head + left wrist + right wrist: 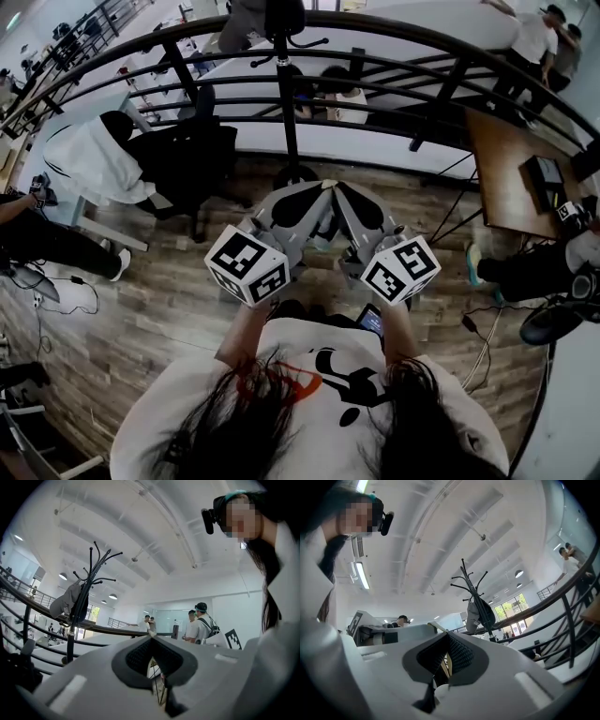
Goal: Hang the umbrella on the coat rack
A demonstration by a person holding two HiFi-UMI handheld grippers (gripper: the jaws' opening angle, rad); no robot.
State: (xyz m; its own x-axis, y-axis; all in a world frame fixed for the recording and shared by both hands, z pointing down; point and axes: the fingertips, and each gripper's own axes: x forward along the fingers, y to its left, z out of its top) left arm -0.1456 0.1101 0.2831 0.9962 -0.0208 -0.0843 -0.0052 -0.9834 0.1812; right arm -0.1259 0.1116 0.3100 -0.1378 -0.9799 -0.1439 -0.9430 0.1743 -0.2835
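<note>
Left gripper [322, 191] & right gripper [342, 191] are tip-to-tip at my chest, I think bc they share one small load. Left fingers are pinched narrow on the umbrella [154, 677]: pale, thin dark ribs, mostly hidden. Right fingers are narrow too, w/ tan strips in the gap, prob. the same umbrella. Coat rack [286, 94] is at 12 o'clock, well apart.
</note>
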